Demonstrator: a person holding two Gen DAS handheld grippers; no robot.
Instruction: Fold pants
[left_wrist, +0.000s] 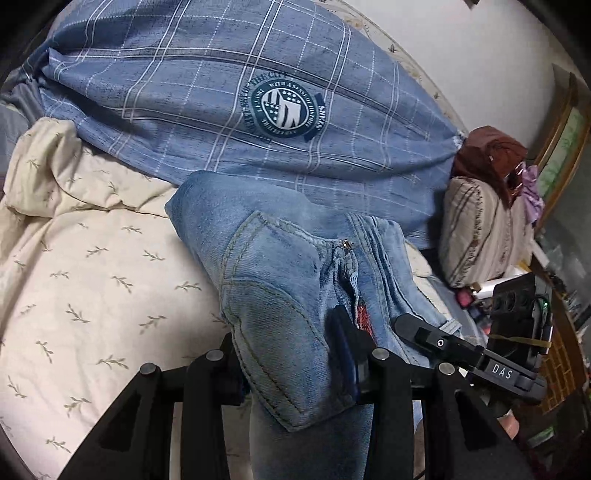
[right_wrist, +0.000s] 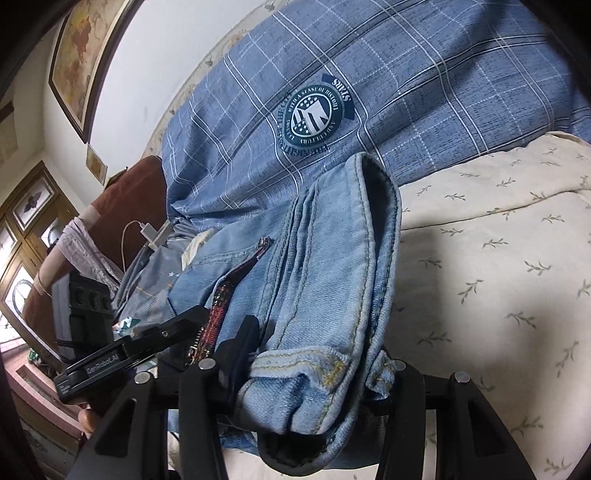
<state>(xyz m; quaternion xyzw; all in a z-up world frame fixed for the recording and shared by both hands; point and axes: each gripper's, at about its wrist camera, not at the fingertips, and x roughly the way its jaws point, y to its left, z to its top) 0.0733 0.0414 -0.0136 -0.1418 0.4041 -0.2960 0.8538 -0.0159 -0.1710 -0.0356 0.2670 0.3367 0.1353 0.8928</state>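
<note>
The left gripper (left_wrist: 295, 369) is clamped on a folded bunch of the blue jeans (left_wrist: 273, 280), which rise straight ahead of its fingers, over the cream leaf-print sheet (left_wrist: 92, 280) to its left. The right gripper (right_wrist: 310, 373) likewise grips a thick wad of the jeans (right_wrist: 332, 266), with the blue plaid quilt (right_wrist: 424, 85) beyond its fingertips.

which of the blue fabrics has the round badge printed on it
The blue plaid quilt lying behind the jeans: its white-lined checks surround a dark teal circular crest. The jeans, clamped in both grippers, are plain light denim with stitching only.
</note>
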